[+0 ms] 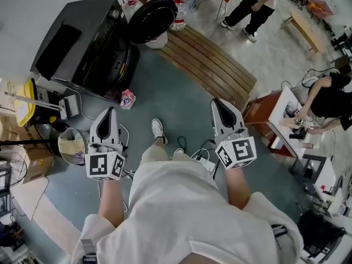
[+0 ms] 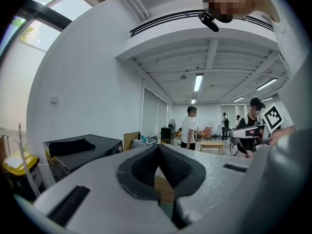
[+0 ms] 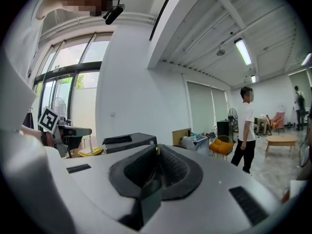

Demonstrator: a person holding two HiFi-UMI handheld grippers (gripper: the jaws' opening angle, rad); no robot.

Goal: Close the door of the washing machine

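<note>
The dark grey washing machine [image 1: 82, 43] stands at the upper left of the head view, with its round black door [image 1: 152, 20] swung open to the right of it. Both grippers hang well short of it, over the grey floor. My left gripper [image 1: 110, 110] is shut and holds nothing. My right gripper [image 1: 216, 101] is also shut and empty. The left gripper view shows the machine [image 2: 83, 150] low at the left behind the closed jaws [image 2: 158, 147]. In the right gripper view the machine [image 3: 129, 143] sits just beyond the closed jaws [image 3: 157, 150].
A curved slatted wooden bench [image 1: 212, 65] runs right of the door. A small red-and-white packet [image 1: 127, 99] lies on the floor by the machine. A fan [image 1: 71, 146], a yellow bin [image 1: 25, 106] and cables [image 1: 203, 153] sit nearby. One person stands [image 1: 253, 7]; another sits at a desk [image 1: 324, 100].
</note>
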